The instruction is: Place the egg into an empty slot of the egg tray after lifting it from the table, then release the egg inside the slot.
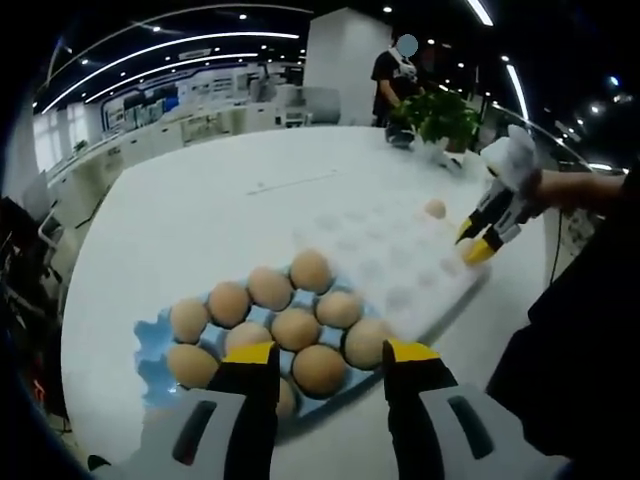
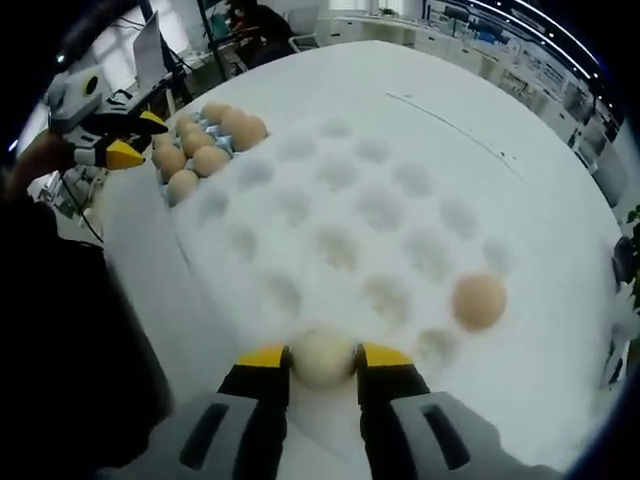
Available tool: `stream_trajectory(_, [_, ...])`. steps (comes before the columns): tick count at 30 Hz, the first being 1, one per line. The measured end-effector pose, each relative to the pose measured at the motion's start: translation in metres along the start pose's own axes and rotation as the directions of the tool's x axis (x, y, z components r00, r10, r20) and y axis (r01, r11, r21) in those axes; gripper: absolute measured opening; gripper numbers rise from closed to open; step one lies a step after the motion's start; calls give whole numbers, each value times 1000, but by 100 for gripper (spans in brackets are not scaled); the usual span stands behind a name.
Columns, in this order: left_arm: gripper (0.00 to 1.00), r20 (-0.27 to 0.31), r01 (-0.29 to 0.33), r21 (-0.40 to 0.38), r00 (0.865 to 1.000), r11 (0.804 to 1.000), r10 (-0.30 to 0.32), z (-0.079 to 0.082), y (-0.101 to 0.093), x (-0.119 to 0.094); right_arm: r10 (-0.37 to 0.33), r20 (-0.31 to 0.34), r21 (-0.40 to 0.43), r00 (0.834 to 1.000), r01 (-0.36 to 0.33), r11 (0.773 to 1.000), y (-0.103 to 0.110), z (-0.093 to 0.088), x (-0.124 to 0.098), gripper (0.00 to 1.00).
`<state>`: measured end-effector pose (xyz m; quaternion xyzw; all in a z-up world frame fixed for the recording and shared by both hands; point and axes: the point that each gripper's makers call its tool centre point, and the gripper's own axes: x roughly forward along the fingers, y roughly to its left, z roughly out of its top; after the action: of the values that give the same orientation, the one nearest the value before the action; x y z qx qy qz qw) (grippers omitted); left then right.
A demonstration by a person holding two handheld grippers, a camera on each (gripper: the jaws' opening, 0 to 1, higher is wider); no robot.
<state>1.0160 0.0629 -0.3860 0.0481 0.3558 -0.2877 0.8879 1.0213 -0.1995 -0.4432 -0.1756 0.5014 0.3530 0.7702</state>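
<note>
Egg [image 2: 322, 357], pale cream and oval, is sitting between the yellow tips of the right tool [image 2: 322, 362], whose jaws are closing on its two sides at the widest part. It is hanging over the near edge of the white moulded egg tray [image 2: 330, 215]; whether it is already resting in a slot cannot be told. Judged by its kind, the shell is light, rigid, smooth and brittle, so a light hold across the middle is suiting it better than a hard squeeze.

One tan egg [image 2: 478, 300] is occupying a slot just beside the right tool; the remaining slots are lying empty. A blue tray filled with brown eggs [image 1: 290, 325] is adjoining the white tray at the bench's edge. The left tool [image 1: 328, 362] is hovering over it with jaws apart, holding nothing. Nothing is obstructing the nearest slots. A green potted plant [image 1: 445, 115] is standing at the far bench edge.
</note>
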Motion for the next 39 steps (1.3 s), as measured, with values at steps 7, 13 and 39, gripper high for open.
stream_trajectory(7, [42,17,-11,-19,1000,1000,11,-2,8,-2,14,34,78,999,-16,997,-2,3,-3,26])
stream_trajectory(13, [42,29,-7,-24,1000,1000,8,1,8,1,33,58,164,998,-42,986,-3,4,-5,25])
stream_trajectory(39, [41,27,126,67,991,990,-128,16,-50,21,29,98,225,995,-51,973,-1,2,-6,25])
